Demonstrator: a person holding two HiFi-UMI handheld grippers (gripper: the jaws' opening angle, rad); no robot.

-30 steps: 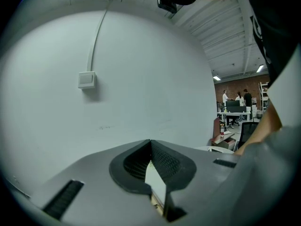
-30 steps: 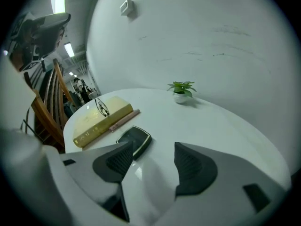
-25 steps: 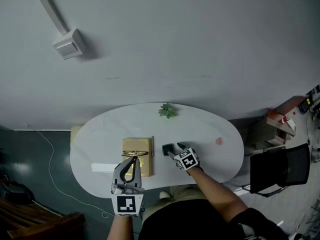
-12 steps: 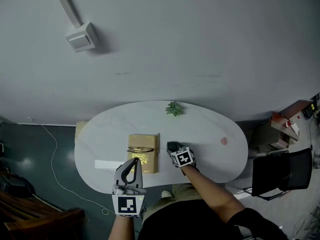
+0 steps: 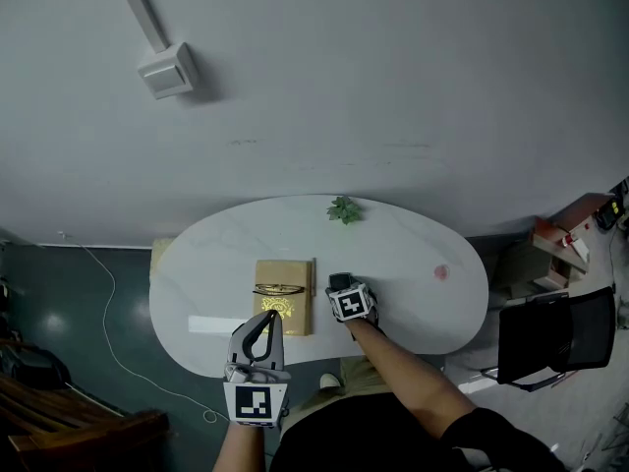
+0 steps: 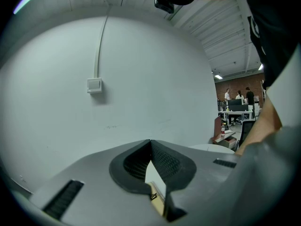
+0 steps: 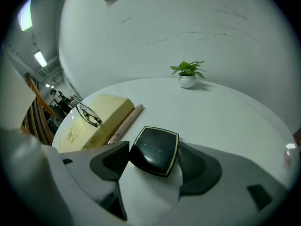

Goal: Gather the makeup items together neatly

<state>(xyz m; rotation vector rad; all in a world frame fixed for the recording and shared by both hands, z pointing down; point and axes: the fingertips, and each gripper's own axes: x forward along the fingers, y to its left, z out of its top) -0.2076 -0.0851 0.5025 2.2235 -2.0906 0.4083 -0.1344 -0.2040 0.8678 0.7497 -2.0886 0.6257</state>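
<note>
A black square compact (image 7: 154, 150) lies flat on the white oval table (image 5: 413, 254), just right of a pink tube (image 7: 124, 124) that runs along a gold box (image 5: 283, 308). A metal eyelash curler (image 7: 88, 114) rests on top of that box. My right gripper (image 5: 341, 285) straddles the compact; its jaws are opening and the pads flank the case without pressing it. Over the table's front edge, just short of the box, my left gripper (image 5: 263, 317) is shut with nothing in it; its pads (image 6: 162, 161) meet at the tip.
A small potted plant (image 5: 344, 209) stands at the table's far edge. A small pink item (image 5: 440, 272) lies toward the right end, and a white strip (image 5: 211, 324) lies left of the box. A black chair (image 5: 555, 337) stands to the right of the table.
My right gripper has slid left with the compact, up close to the pink tube and gold box, and its jaws have spread. The left gripper has stayed put.
</note>
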